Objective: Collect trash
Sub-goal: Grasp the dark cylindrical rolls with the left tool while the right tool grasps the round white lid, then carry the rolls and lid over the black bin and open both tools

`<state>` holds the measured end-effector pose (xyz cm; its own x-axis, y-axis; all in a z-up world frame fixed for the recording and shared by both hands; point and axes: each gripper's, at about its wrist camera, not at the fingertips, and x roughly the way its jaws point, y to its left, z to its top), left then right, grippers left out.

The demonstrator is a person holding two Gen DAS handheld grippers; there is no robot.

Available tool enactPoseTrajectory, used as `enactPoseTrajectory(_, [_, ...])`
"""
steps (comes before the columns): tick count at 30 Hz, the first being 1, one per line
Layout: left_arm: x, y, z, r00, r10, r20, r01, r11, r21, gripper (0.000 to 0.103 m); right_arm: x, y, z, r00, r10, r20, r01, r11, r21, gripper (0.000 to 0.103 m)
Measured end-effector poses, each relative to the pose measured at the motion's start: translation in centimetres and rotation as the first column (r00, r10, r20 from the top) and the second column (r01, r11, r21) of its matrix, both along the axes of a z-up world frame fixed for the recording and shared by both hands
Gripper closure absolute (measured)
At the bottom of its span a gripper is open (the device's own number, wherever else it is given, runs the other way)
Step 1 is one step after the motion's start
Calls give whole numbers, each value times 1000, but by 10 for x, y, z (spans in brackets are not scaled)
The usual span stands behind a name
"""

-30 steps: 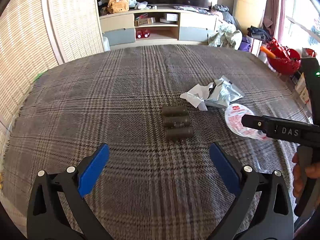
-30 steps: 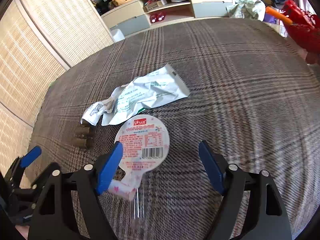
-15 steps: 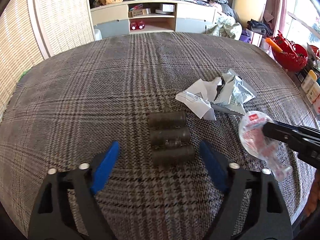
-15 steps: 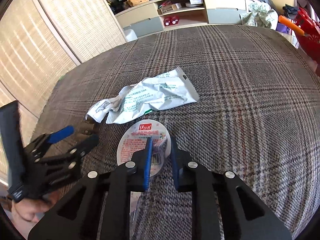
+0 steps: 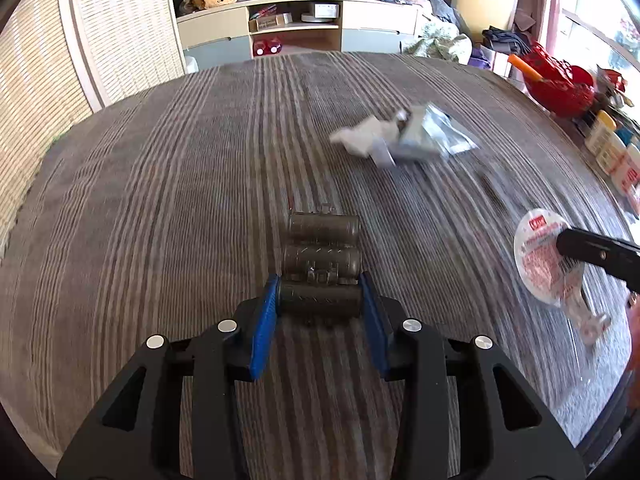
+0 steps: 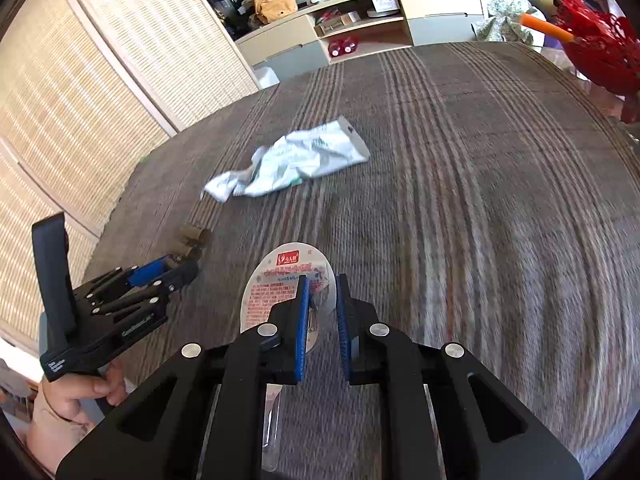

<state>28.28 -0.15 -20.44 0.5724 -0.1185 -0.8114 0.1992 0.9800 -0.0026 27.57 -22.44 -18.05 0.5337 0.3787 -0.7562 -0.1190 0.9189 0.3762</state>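
Three dark cylinders [image 5: 320, 256] lie joined side by side on the plaid cloth [image 5: 160, 200]. My left gripper [image 5: 319, 278] straddles the nearest one; its jaws are closing and the blue pads touch both of its ends. From the right wrist, that gripper [image 6: 176, 270] and the cylinders [image 6: 194, 236] appear at the left. My right gripper [image 6: 322, 278] is closing on a round printed lid [image 6: 276, 280] with clear plastic hanging below, pinched between its pads. The left wrist view has the lid [image 5: 536, 264] held off the cloth by the right gripper [image 5: 564, 238]. A crumpled white wrapper [image 5: 404, 136] [image 6: 296, 160] lies farther back.
A red basket [image 5: 560, 84] [image 6: 600, 52] and some bottles [image 5: 616, 152] stand past the cloth's right edge. A low cabinet [image 5: 296, 28] lines the far wall and woven screens [image 5: 40, 60] the left. A hand [image 6: 72, 396] holds the left gripper.
My left gripper came forward and down onto the cylinders, its jaws narrowing from wide to the nearest one's ends. My right gripper closed on the lid and carried it off to the right.
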Motion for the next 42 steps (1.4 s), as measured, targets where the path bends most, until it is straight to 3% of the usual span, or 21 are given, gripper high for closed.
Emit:
enactPoseTrajectory(6, [-70,-1,1,1000,-10,-16,10,1000,-21,65,-50,1,0,1000,-2,2,2,1000,-27,89])
enactPoseTrajectory(13, [-149,-3,-1,1000,-6,-30,3,995,-98,66,-112,5,-3,1000,-5,7,6,997,-75,89])
enactPoseTrajectory(21, [-204,-12,-18,998,-25,-61,16,988,-156,66,-155,2,-23,999,-30,-30,28,997,-69,89])
enactPoseTrajectory(34, [-236,-33,-93,977,-66,-205,33,987,-158,66,-184,16,-89,989,-64,-132,38,981,-188,88])
enactPoseTrajectory(42, [-234,-31,-104,968,-75,-238,29,981,-189,66,-177,26,-100,985,-66,-157,31,977,-212,85])
